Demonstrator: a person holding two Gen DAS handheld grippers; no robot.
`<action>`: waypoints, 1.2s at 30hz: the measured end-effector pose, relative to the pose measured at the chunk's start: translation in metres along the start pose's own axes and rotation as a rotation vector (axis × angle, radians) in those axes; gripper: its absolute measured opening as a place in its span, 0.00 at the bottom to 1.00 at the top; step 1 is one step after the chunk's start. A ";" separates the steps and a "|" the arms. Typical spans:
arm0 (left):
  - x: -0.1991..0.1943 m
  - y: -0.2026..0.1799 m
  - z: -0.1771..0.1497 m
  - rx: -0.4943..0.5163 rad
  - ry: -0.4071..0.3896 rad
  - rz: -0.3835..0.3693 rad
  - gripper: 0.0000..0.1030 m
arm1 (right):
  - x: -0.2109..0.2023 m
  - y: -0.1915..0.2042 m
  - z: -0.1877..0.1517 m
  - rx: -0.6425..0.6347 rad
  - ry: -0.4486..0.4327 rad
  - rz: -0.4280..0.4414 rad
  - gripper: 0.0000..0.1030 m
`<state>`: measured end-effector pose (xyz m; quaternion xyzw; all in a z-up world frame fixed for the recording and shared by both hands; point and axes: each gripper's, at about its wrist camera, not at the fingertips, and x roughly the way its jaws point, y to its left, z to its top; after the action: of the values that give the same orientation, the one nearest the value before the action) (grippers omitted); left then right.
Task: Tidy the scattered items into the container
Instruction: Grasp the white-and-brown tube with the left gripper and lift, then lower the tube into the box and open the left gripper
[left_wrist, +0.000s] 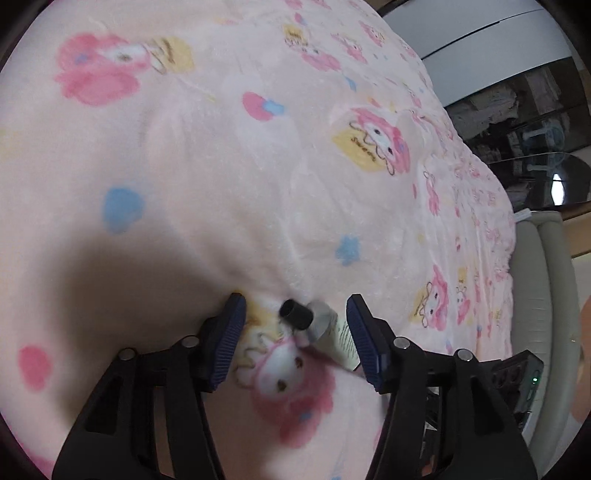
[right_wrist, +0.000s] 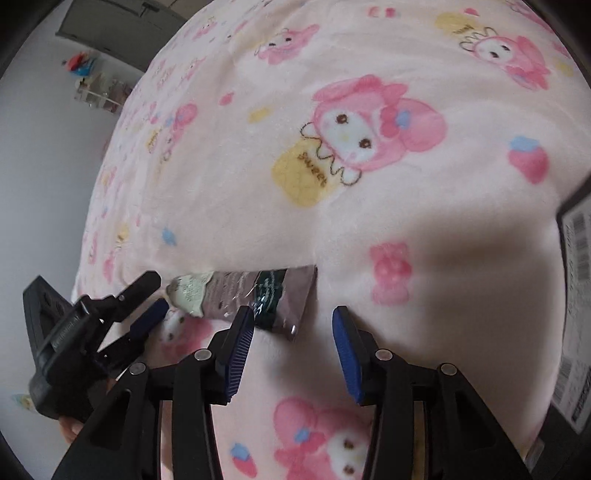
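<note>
Jaws of my left gripper (left_wrist: 295, 339) gape around the tube (left_wrist: 325, 328) on the blanket (left_wrist: 258, 166); right gripper (right_wrist: 293, 350) open too, tube at 11 o'clock.

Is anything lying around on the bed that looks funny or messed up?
Yes. A squeezed tube with a black cap lies loose on the pink blanket, not in any container. Its body looks crumpled. The left gripper sits open around its cap end.

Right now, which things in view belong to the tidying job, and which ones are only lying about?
Job:
- crumpled silver tube with black cap
- open left gripper around it
- open right gripper

Lying about:
- pink cartoon fleece blanket
- dark box with barcode labels
</note>
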<state>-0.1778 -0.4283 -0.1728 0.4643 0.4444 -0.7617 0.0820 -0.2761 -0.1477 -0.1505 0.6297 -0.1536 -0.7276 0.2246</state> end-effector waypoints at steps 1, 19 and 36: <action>0.006 0.002 0.001 -0.003 0.009 -0.031 0.65 | 0.004 -0.001 0.003 -0.002 -0.015 0.008 0.39; -0.095 -0.110 -0.088 0.318 -0.010 -0.094 0.31 | -0.125 0.009 -0.049 -0.100 -0.144 0.148 0.31; -0.031 -0.323 -0.295 0.666 0.223 -0.078 0.29 | -0.332 -0.179 -0.131 -0.046 -0.364 -0.096 0.31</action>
<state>-0.1470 -0.0238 -0.0057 0.5285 0.1955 -0.8120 -0.1520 -0.1356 0.1850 0.0190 0.4888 -0.1449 -0.8428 0.1725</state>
